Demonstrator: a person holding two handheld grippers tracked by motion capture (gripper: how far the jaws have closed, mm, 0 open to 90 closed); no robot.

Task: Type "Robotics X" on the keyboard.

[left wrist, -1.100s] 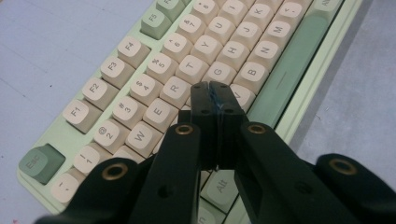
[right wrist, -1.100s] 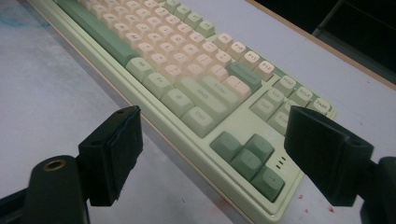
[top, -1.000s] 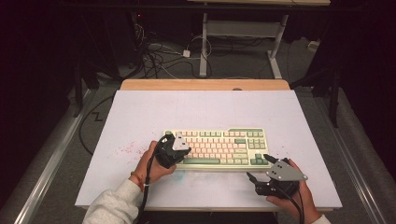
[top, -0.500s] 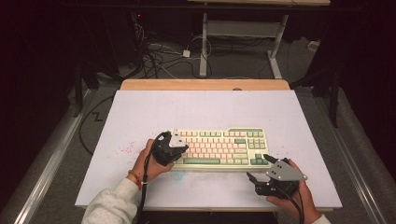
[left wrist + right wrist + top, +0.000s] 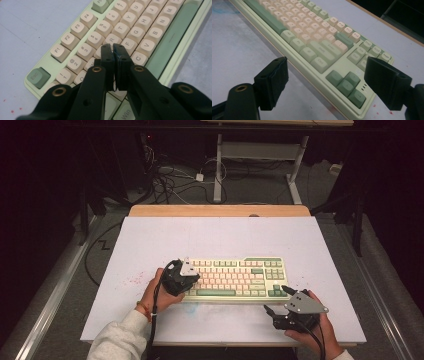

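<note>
Left gripper [image 5: 113,48] has its jaws pressed together with nothing between them, the joined tips resting over the left-hand letter block of the keyboard [image 5: 235,279], about where the E and D keys would lie next to the visible R and F. Keyboard lies flat near the front middle of the white surface [image 5: 225,240], long edge toward the person. Right gripper [image 5: 277,301] stands spread and idle, just off the keyboard's front right corner by the arrow keys, holding nothing. Risks, as judged: the joined tips look about as wide as a keycap, so a press slightly off centre could catch two neighbouring keys at once; a slanted push could skid off the rounded cap or nudge the whole keyboard across the surface, since the spread right gripper does not brace it. Against the earlier high views, the left gripper has shifted slightly inward over the keys; the right gripper and the keyboard sit as before.
</note>
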